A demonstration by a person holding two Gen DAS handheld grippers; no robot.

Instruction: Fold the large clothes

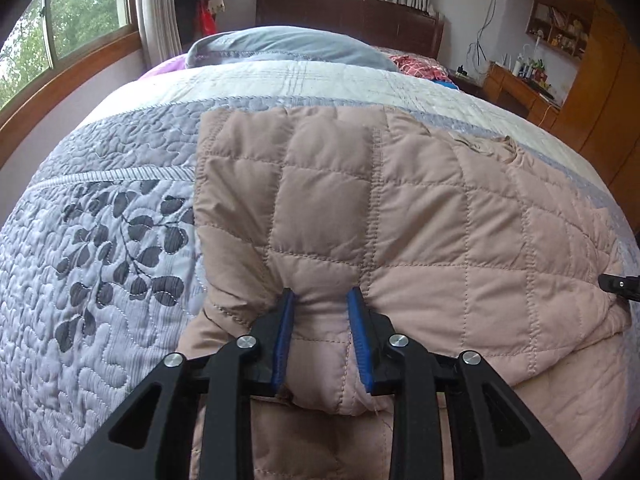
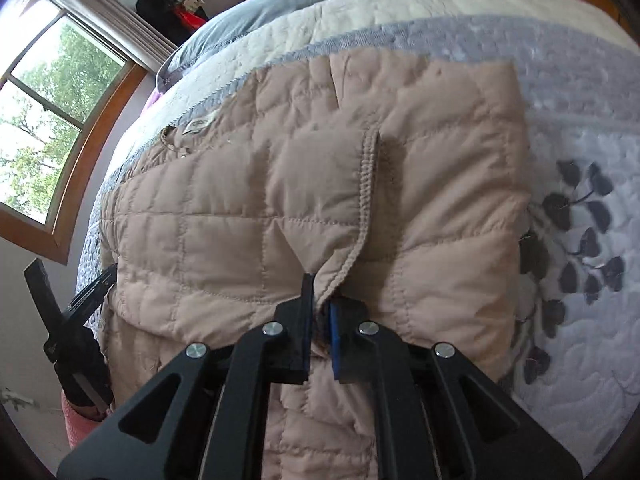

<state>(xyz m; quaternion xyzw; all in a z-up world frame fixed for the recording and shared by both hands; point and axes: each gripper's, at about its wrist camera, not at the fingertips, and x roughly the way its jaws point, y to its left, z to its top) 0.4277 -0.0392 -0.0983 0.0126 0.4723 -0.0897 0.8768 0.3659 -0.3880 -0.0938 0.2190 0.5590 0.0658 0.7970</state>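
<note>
Left wrist view: nearest the lens, the left claw (image 1: pixel 322 300) grips a bunched fold of the quilted jacket (image 1: pixel 400 208) between its blue-lined fingers (image 1: pixel 282 344), the fabric filling the gap between them. The tan jacket lies folded on the bed, spreading from the claw toward 12 and 2 o'clock. Under it lies the grey bedspread (image 1: pixel 100 240), whose dark leaf print (image 1: pixel 128 232) sits at 9 o'clock. At 12 o'clock a grey pillow (image 1: pixel 280 46) rests before the dark wooden headboard (image 1: pixel 348 12). A window (image 1: pixel 68 20) fills 10 o'clock, and a wooden desk (image 1: pixel 516 88) crowded with small items stands at 2 o'clock. At 3 o'clock the black tip of the right claw (image 1: pixel 618 284) touches the jacket's edge.

Right wrist view: nearest the lens, the right claw (image 2: pixel 320 292) is nearly closed, pinching the jacket's (image 2: pixel 240 208) stitched edge between its fingers (image 2: pixel 306 320). The jacket covers the middle of the frame, with a flap edge running from the claw up toward 12 o'clock. The leaf print (image 2: pixel 580 240) lies at 3 o'clock on the bedspread (image 2: pixel 580 120). At 8 o'clock the left claw (image 2: pixel 96 280) meets the jacket's far side; its fingers are hidden. The window (image 2: pixel 52 120) is at 9 o'clock, the pillow (image 2: pixel 248 20) at 11 o'clock.
</note>
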